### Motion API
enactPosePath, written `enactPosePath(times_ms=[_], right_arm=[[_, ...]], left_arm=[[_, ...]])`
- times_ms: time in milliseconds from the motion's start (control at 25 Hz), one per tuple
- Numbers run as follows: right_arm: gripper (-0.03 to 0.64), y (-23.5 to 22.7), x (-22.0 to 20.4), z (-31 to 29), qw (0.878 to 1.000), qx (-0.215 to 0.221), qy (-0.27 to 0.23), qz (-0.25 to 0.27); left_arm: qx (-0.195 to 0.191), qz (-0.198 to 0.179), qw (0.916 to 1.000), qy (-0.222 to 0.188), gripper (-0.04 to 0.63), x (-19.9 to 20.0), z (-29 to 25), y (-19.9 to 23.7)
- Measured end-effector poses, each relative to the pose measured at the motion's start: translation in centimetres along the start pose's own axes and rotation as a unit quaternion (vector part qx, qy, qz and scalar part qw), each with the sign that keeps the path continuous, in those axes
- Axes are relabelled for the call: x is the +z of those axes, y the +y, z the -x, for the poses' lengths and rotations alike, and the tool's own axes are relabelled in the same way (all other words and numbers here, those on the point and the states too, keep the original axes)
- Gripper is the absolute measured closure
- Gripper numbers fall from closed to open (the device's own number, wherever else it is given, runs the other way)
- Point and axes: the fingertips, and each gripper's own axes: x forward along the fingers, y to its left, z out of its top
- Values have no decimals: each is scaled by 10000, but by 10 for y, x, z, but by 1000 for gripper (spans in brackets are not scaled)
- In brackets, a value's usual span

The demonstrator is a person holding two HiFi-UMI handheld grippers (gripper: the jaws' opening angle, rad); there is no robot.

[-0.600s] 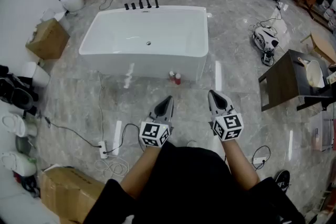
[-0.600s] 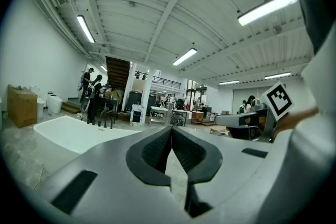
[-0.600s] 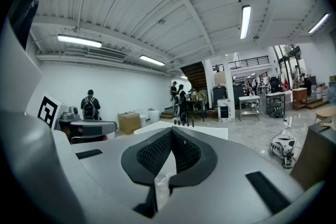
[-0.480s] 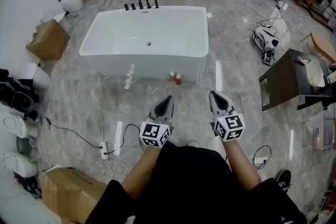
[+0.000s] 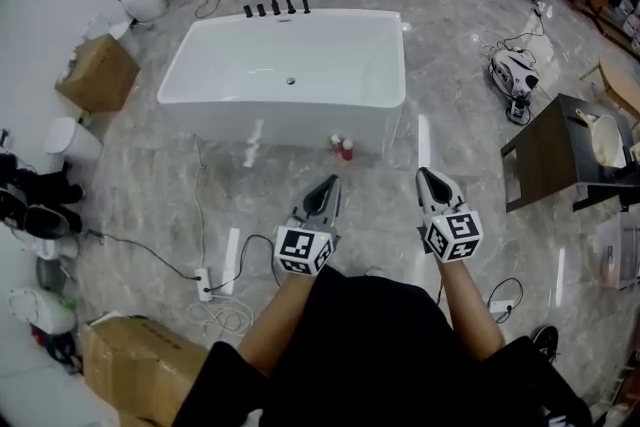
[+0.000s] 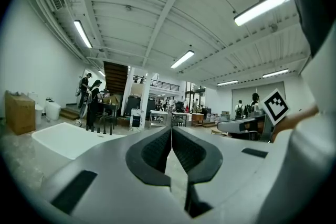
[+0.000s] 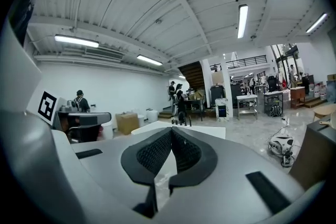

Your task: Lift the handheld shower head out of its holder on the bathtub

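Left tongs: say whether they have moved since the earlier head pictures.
No. The left tongs sit as before relative to the power strip on the floor; only the whole view has shifted slightly.

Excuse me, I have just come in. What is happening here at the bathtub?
A person stands on the grey floor, some way short of the white bathtub, with a gripper in each hand. The left tongs and the right tongs are both shut, hold nothing, and point toward the tub. The black fittings on its far rim are not yet touched.
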Motion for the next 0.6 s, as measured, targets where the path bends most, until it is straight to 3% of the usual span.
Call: enactPosePath(times_ms=[480,600], right_arm=[[617,-1,6,5,9995,145,-266,-72],[617,-4,2,6,9995,214,-195,-97]], left_arm=[[-83,36,10000,-14,592,3,-8,0],[-166,93,9998,38,567,-2,-10,-1]])
